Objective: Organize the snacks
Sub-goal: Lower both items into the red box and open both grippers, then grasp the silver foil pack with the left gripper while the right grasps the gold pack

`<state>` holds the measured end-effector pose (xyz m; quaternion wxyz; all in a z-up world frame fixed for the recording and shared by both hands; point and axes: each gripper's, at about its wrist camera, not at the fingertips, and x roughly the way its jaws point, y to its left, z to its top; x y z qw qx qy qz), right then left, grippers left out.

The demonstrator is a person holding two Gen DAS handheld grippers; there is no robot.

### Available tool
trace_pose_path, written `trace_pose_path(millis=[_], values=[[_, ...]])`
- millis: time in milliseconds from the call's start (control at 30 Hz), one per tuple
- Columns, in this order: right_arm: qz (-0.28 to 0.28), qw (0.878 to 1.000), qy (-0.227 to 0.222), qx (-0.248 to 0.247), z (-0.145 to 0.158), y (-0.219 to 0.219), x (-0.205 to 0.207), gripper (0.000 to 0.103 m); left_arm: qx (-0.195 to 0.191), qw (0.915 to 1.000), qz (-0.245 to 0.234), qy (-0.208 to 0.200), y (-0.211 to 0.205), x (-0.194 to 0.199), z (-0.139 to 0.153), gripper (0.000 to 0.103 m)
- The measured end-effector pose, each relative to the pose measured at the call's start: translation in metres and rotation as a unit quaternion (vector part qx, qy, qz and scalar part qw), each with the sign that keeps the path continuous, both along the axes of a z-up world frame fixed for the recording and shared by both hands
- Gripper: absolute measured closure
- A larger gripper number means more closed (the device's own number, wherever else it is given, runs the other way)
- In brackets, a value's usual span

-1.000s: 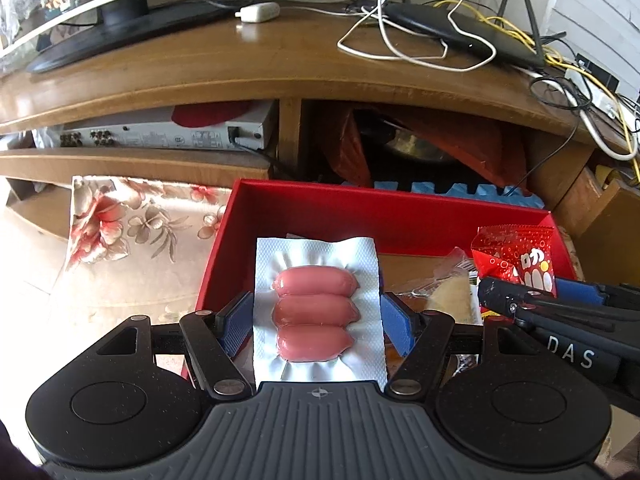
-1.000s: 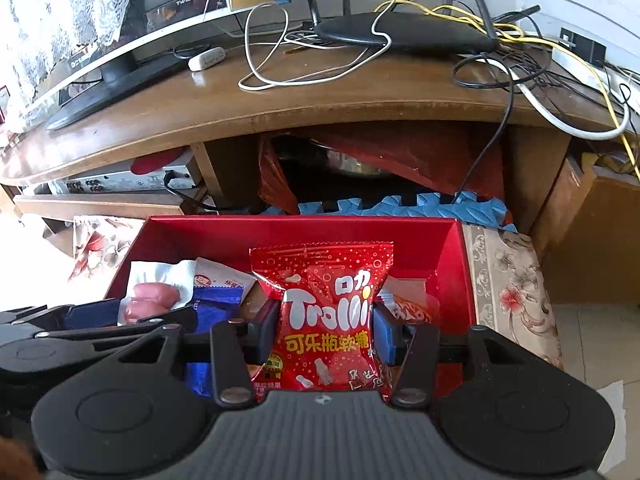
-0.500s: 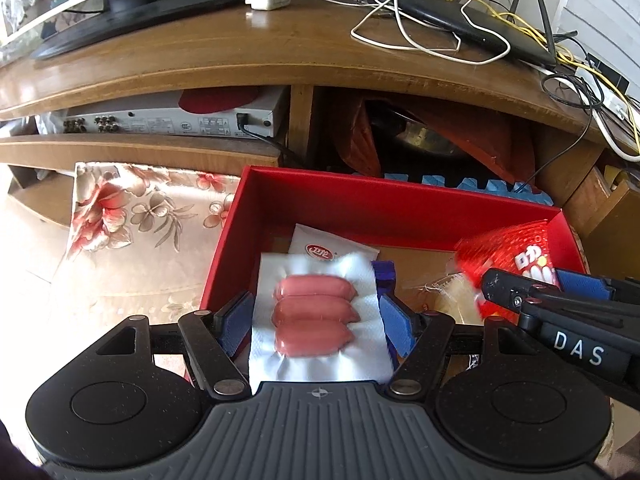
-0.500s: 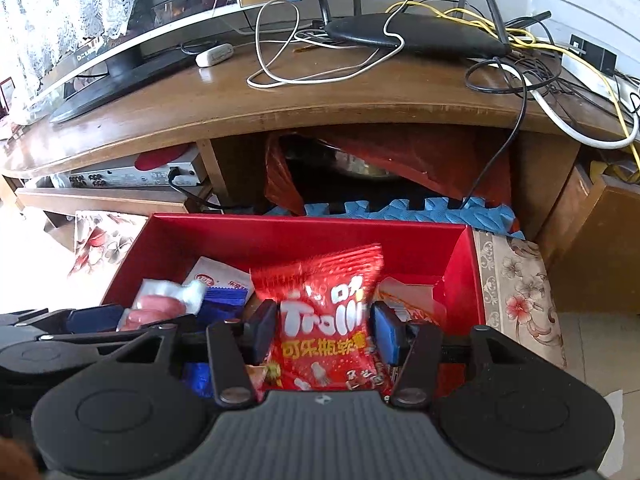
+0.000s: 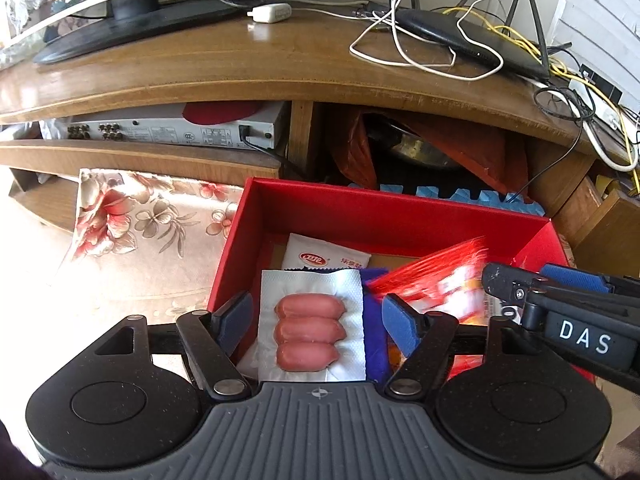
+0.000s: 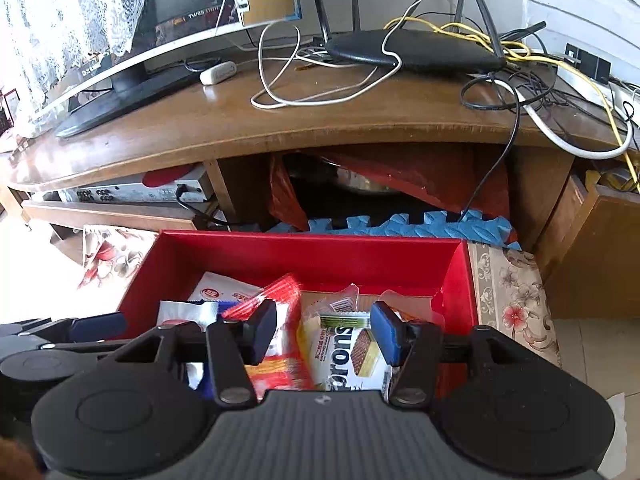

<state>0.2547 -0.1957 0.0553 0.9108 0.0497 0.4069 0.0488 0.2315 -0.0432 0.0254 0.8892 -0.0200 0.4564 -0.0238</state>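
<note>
A red box (image 5: 384,216) (image 6: 304,252) sits on the floor below the TV stand. My left gripper (image 5: 316,316) is open, with the white pack of three pink sausages (image 5: 310,326) lying in the box between its fingers, free of them. My right gripper (image 6: 322,330) is open above the box. The red Trolli gummy bag (image 6: 276,344) (image 5: 436,280) lies blurred in the box, under the right gripper's left finger. A white sachet (image 5: 324,258), a blue pack (image 5: 374,344) and a wafer pack (image 6: 356,354) also lie inside.
A wooden TV stand (image 5: 256,64) rises just behind the box, with a monitor base, router (image 6: 412,50) and loose cables on top. A silver receiver (image 5: 172,130) sits on its shelf. Floral cloth (image 5: 132,216) lies left of the box, patterned rug (image 6: 508,300) to its right.
Both grippers opened. The sausage pack dropped from my left gripper into the box. The Trolli bag left my right gripper and fell to the left inside the box.
</note>
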Motion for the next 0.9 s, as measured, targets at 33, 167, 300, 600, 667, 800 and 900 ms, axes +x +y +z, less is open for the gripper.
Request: trace_pose_path(millis=[33, 167, 300, 600, 667, 800, 900], values=[[0.000, 1.000, -0.001, 0.000, 0.001, 0.000, -0.002, 0.056, -0.001, 1.0000, 0.000, -0.001, 0.000, -0.001, 0.001, 0.026], [0.001, 1.000, -0.005, 0.000, 0.006, 0.001, -0.008, 0.056, -0.002, 1.0000, -0.003, -0.003, -0.001, -0.006, 0.005, 0.026], [0.001, 1.000, -0.006, 0.000, 0.009, 0.000, -0.018, 0.056, -0.004, 1.0000, -0.007, -0.002, -0.001, -0.014, 0.007, 0.025], [0.009, 1.000, 0.002, -0.007, 0.010, 0.001, -0.051, 0.056, -0.007, 0.9996, -0.022, 0.015, -0.004, -0.044, 0.003, 0.025], [0.012, 1.000, 0.005, -0.008, 0.009, 0.002, -0.060, 0.056, -0.009, 0.9994, -0.026, 0.022, -0.004, -0.053, 0.001, 0.025], [0.018, 1.000, 0.010, -0.012, 0.007, 0.003, -0.079, 0.056, 0.014, 0.9991, -0.036, 0.016, -0.007, -0.072, 0.000, 0.021], [0.020, 1.000, 0.011, -0.010, 0.009, 0.004, -0.094, 0.056, -0.002, 0.9990, -0.033, 0.031, -0.002, -0.085, -0.004, 0.022]])
